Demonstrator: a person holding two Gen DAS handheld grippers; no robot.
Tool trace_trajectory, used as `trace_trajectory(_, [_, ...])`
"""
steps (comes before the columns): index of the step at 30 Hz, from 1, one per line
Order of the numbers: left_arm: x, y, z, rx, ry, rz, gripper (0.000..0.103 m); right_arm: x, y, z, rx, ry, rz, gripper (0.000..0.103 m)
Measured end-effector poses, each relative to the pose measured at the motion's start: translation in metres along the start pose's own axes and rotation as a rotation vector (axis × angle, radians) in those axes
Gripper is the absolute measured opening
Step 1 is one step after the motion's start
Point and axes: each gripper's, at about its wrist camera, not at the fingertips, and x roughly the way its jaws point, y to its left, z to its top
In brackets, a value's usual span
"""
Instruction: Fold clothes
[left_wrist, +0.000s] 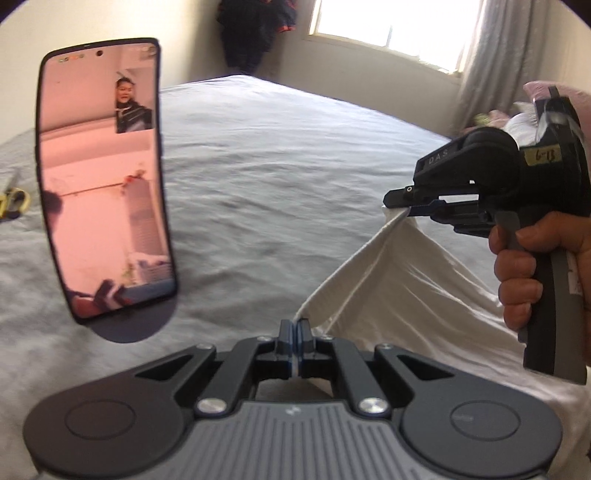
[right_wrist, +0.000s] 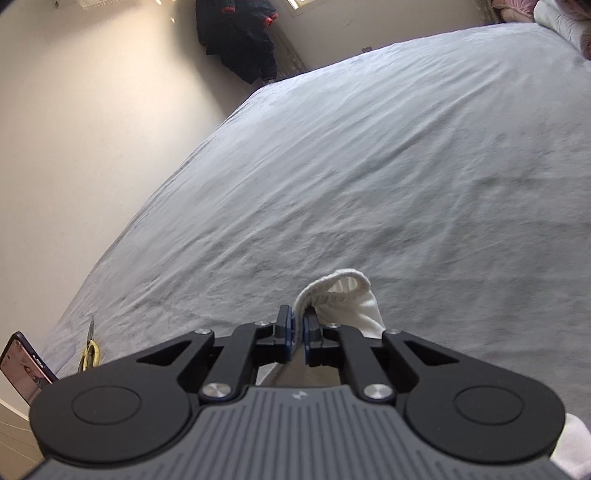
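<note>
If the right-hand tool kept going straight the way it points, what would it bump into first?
Probably the grey bedsheet: the right tool, clamped on white cloth, tilts down toward bare sheet, with nothing else ahead. Depth is unclear.

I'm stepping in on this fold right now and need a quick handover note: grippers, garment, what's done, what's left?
Left gripper: shut on one edge of the white garment.
Right gripper: shut on another edge, bunched between its pads.
The garment hangs stretched between the two above the grey bed sheet; no fold shows.
Left: lay it flat on the bed, then fold.
A phone and yellow-handled scissors sit by the bed's left edge.
</note>
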Motion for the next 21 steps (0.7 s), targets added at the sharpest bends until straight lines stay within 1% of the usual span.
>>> trace_trajectory(4, [0.01, 0.004, 0.0, -0.005, 0.026, 0.038, 0.002, 0.015, 0.004, -0.005, -0.014, 0.018, 0.005, 0.007])
trace_trajectory(7, [0.015, 0.005, 0.0, -0.003, 0.033, 0.041, 0.004, 0.023, 0.006, -0.008, -0.04, 0.037, -0.013, 0.007])
trace_trajectory(8, [0.015, 0.004, -0.001, 0.002, 0.031, 0.044, 0.008, 0.025, 0.005, -0.008, -0.047, 0.046, -0.02, 0.008])
trace_trajectory(9, [0.015, 0.004, -0.001, 0.004, 0.029, 0.046, 0.009, 0.026, 0.003, -0.007, -0.048, 0.054, -0.022, 0.008])
trace_trajectory(12, [0.014, 0.004, 0.0, 0.003, 0.029, 0.053, 0.014, 0.021, -0.004, -0.005, -0.03, 0.065, -0.005, 0.016])
trace_trajectory(14, [0.013, 0.006, 0.001, -0.005, 0.03, 0.062, 0.027, 0.014, -0.009, -0.003, -0.027, 0.062, -0.001, 0.017])
trace_trajectory(15, [0.013, 0.006, 0.001, -0.011, 0.029, 0.064, 0.028, 0.01, -0.012, -0.002, -0.025, 0.061, -0.004, 0.018])
trace_trajectory(16, [0.012, 0.007, 0.002, -0.016, 0.03, 0.062, 0.029, 0.005, -0.015, -0.002, -0.023, 0.058, -0.008, 0.021])
trace_trajectory(19, [0.007, 0.006, 0.001, -0.018, 0.027, 0.059, 0.033, -0.013, -0.026, -0.001, -0.022, 0.029, -0.032, 0.044])
trace_trajectory(21, [0.004, 0.005, 0.001, -0.016, 0.022, 0.063, 0.035, -0.029, -0.035, -0.001, -0.018, 0.011, -0.046, 0.044])
